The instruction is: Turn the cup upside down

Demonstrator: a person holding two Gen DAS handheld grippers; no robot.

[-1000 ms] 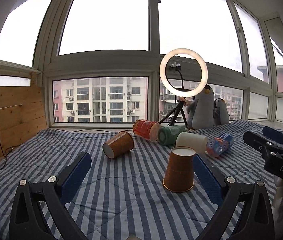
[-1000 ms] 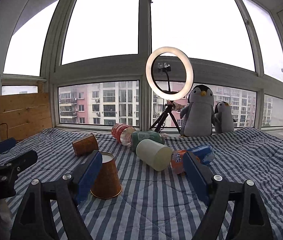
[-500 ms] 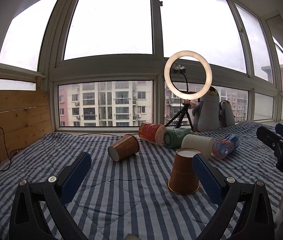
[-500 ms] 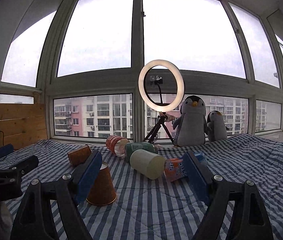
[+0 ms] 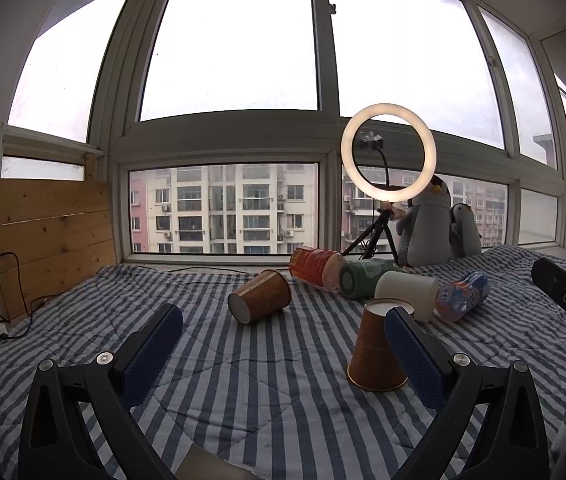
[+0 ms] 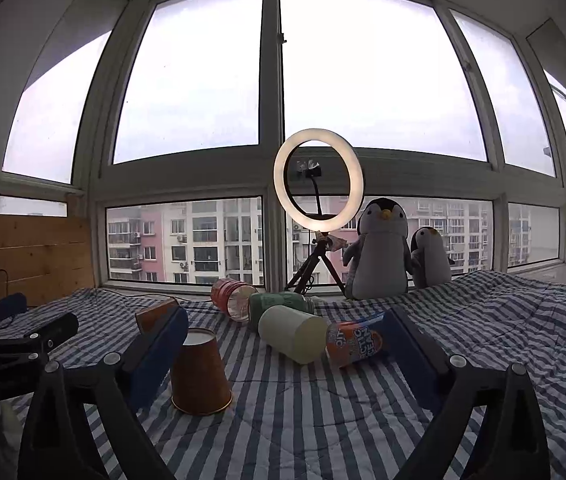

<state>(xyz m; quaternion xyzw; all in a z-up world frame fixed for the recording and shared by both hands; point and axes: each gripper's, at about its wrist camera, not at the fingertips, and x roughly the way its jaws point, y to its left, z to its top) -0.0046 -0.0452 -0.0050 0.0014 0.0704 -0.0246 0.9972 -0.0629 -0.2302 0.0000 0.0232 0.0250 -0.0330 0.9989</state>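
A brown paper cup [image 5: 377, 346] stands upside down, rim on the striped quilt [image 5: 267, 380], with its white base facing up. Neither gripper touches it. The left gripper [image 5: 283, 344] hangs spread wide with nothing between its blue pads, the cup just in front of its right finger. The right gripper [image 6: 283, 344] is likewise spread and empty, the cup beside its left finger. Behind lie a second brown cup [image 5: 261, 296] on its side, a red cup [image 5: 315, 266], a green cup [image 5: 365, 284], a cream cup [image 5: 407, 294] and a printed orange-and-blue cup [image 6: 357, 344]. A ring light [image 6: 318, 176] on a tripod and two plush penguins [image 6: 383, 248] stand by the window.
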